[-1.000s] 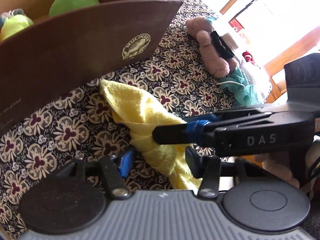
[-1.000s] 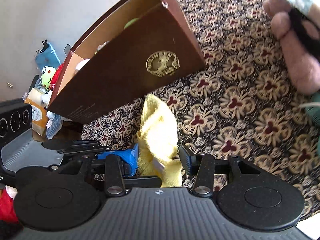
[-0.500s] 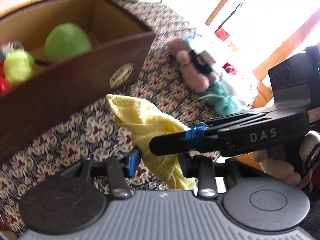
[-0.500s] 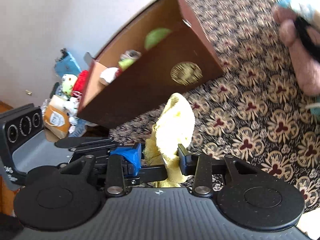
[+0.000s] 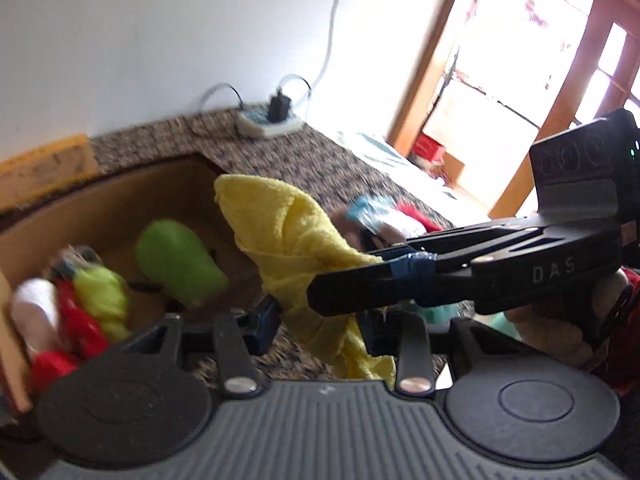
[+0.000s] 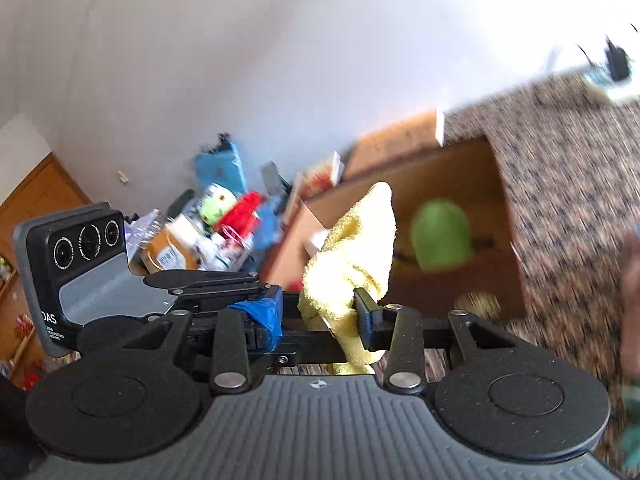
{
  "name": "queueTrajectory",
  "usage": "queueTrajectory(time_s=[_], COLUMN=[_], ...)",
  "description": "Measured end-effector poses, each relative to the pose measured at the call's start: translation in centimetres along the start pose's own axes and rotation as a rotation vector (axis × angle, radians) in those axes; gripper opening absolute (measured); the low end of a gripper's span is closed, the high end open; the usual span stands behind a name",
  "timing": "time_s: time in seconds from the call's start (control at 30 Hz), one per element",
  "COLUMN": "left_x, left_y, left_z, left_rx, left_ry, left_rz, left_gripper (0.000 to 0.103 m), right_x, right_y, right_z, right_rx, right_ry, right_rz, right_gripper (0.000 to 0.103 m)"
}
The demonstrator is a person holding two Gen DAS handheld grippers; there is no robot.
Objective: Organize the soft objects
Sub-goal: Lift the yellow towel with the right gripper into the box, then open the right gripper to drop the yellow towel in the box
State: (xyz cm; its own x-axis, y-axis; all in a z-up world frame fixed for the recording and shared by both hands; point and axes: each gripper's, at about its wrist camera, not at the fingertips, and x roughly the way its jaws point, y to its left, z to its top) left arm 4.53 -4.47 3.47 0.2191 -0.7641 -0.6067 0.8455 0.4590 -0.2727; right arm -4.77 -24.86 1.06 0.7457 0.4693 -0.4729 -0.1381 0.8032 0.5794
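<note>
Cloth, yellow (image 5: 288, 240), terry, twisted into a loose roll; held in the air, upper end rising in front of the brown cardboard box (image 5: 120, 200). Left gripper (image 5: 316, 322): fingers clamped on the lower part of the roll. Right gripper (image 6: 320, 314): fingers likewise closed on the cloth, crossing the left from the side. Box contents: green plush ball (image 5: 180, 268), yellow-green, red and white soft items (image 5: 68, 316). Box stands on a worktop (image 5: 340, 168) with a dark floral cover. Beyond the cloth: blurred plush toy (image 5: 372, 220). Far edge: white power strip (image 5: 268, 124) with black plug.
</note>
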Motion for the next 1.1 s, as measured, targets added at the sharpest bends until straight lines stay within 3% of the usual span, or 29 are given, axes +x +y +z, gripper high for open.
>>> queueTrajectory(time_s=[0.17,0.33,0.57,0.77,0.87,0.93,1.1], left_x=[-2.2,-2.9,-1.6,0.8,1.2,1.0,0.8], left_y=[3.3,7.0,12.0,16.5,17.5,17.0,15.6], left_z=[1.3,1.7,1.2,-1.1,-2.2,-2.2,-0.8], left_rx=[-0.039,-0.085,-0.171,-0.278,-0.318,-0.316,-0.296], left_ry=[-0.07,-0.09,-0.052,0.052,0.088,0.088,0.06], left_rz=[0.104,0.202,0.307,0.403,0.413,0.42,0.408], left_gripper=[0.034,0.034,0.034,0.035,0.037,0.046,0.047], right_x=[3.0,7.3,13.1,17.3,17.9,17.6,16.0], right_y=[1.5,2.9,3.3,2.2,1.2,0.5,-1.0], right_z=[3.2,5.8,7.5,7.2,7.4,7.7,9.1], right_rx=[-0.07,-0.115,-0.081,-0.014,0.024,0.034,-0.017], right_ry=[-0.048,-0.037,0.015,0.063,0.066,0.058,-0.015], right_rz=[0.06,0.106,0.143,0.163,0.142,0.109,-0.13], right_gripper=[0.022,0.022,0.022,0.025,0.025,0.025,0.024])
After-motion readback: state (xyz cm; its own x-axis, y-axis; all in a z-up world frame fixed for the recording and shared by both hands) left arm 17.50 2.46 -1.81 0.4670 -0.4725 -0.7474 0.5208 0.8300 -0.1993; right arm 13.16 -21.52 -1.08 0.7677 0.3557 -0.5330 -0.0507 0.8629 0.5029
